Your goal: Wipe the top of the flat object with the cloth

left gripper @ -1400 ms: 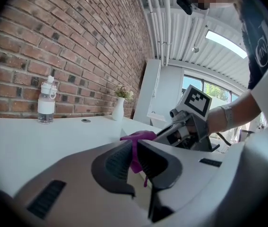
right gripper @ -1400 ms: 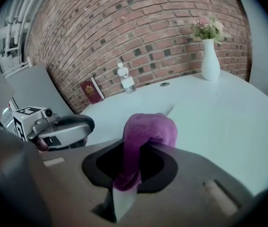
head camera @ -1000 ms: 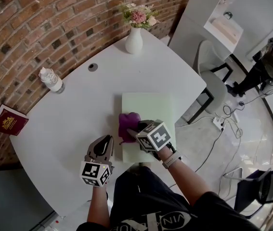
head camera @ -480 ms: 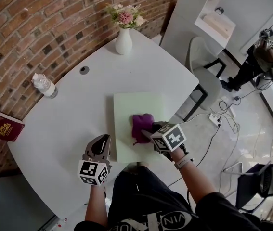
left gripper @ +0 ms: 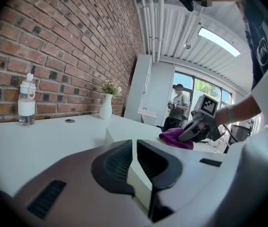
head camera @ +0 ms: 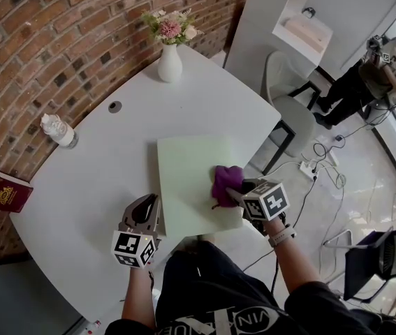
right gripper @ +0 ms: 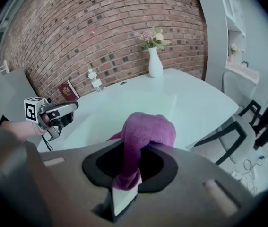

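A rough red-brick wall (head camera: 58, 47) curves behind a smooth white table (head camera: 93, 180) with rounded corners. On the table's near right part lies the flat object (head camera: 184, 180), a thin, matte, pale green rectangular board with crisp edges. Its right side sits near the table's edge. In the head view its long axis runs from the person's side away toward the vase, tilted a little to the left at the far end.

The vase (head camera: 169, 65) is glossy white and bulb-shaped with a narrow neck. It stands upright at the far side and holds pink and cream flowers (head camera: 170, 26).

The cloth (head camera: 225, 181) is purple, fuzzy and bunched into a soft lump, and it rests on the board's right edge, about midway along it. The right gripper (head camera: 234, 194) has its jaws clamped on a fold of this cloth and points steeply down at the board. The left gripper (left gripper: 134, 155), grey with ribbed dark pads, has its jaws together with nothing between them. It is held over the bare table just left of the board's near corner.

A clear plastic bottle (head camera: 58, 131) with a white label stands near the wall. A small maroon booklet (head camera: 5, 190) with a gold emblem sits by the bricks.
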Motion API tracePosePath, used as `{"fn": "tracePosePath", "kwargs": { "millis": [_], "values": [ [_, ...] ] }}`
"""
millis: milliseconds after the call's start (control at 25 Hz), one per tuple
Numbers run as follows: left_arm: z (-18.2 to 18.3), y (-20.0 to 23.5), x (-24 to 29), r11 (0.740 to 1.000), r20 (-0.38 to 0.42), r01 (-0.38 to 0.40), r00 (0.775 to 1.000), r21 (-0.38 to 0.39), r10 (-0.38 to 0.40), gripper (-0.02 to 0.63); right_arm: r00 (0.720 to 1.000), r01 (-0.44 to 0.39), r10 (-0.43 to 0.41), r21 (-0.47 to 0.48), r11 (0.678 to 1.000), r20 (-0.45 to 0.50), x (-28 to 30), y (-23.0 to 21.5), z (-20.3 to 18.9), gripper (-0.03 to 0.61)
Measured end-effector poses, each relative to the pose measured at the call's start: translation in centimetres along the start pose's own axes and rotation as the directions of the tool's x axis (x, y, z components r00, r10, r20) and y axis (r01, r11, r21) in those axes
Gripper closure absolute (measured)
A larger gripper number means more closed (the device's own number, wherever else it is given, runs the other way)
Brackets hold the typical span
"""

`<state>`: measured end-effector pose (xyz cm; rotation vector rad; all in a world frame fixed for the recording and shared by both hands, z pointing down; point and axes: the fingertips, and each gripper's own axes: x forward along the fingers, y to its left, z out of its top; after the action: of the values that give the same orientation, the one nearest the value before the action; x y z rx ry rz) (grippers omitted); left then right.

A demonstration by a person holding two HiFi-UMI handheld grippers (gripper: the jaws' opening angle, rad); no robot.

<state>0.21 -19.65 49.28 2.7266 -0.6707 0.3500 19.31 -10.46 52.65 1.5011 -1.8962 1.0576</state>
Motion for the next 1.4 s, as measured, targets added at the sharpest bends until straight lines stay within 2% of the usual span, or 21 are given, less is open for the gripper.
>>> {"fn": "tracePosePath", "kwargs": {
  "millis": [480,680,760,880,1000,1080,1160,1280,1400],
  "values": [
    [-0.3,-0.5,-0.3,1.000,-0.017,0.022,1.000,0.012,-0.022,0.583,0.992,0.123,-0.124,0.084,0.989,0.002,-3.0,-4.1,-3.1,0.515],
    [-0.4,-0.4,-0.4,0.999,-0.024,0.040,0.999,0.018,-0.040,0.583,0.961,0.261,-0.266,0.075,0.962,0.071,-5.5,-4.9,-2.7,0.515],
    [-0.5,-0.3,-0.5,0.999,-0.027,0.050,0.998,0.023,-0.049,0.583,0.950,0.284,-0.290,0.065,0.957,0.113,-6.4,-4.0,-1.9,0.515],
    [-0.9,-0.1,-0.7,0.998,-0.022,0.060,0.998,0.022,-0.059,0.583,0.959,0.205,-0.218,0.089,0.975,0.183,-6.3,-0.7,-0.5,0.516],
    [-1.1,0.2,-0.9,0.998,-0.013,0.064,0.998,0.020,-0.063,0.583,0.971,0.046,-0.066,0.092,0.995,0.230,-4.6,4.4,1.0,0.515],
    [-1.3,0.1,-1.2,0.998,-0.016,0.064,0.998,0.025,-0.064,0.583,0.973,-0.060,0.043,0.066,0.996,0.228,-3.0,8.0,1.7,0.515],
    [-1.4,0.1,-1.6,0.998,-0.018,0.058,0.998,0.030,-0.057,0.583,0.969,-0.158,0.149,0.031,0.987,0.197,-1.1,11.6,1.9,0.515],
    [-1.0,0.4,-2.4,0.999,-0.010,0.037,0.999,0.034,-0.037,0.583,0.951,-0.292,0.294,-0.033,0.956,0.092,2.1,16.7,1.3,0.515],
    [-0.9,0.6,-3.2,0.999,-0.008,0.022,1.000,0.046,-0.022,0.583,0.936,-0.350,0.351,-0.091,0.932,-0.004,4.7,19.8,0.3,0.515]
  ]
}}
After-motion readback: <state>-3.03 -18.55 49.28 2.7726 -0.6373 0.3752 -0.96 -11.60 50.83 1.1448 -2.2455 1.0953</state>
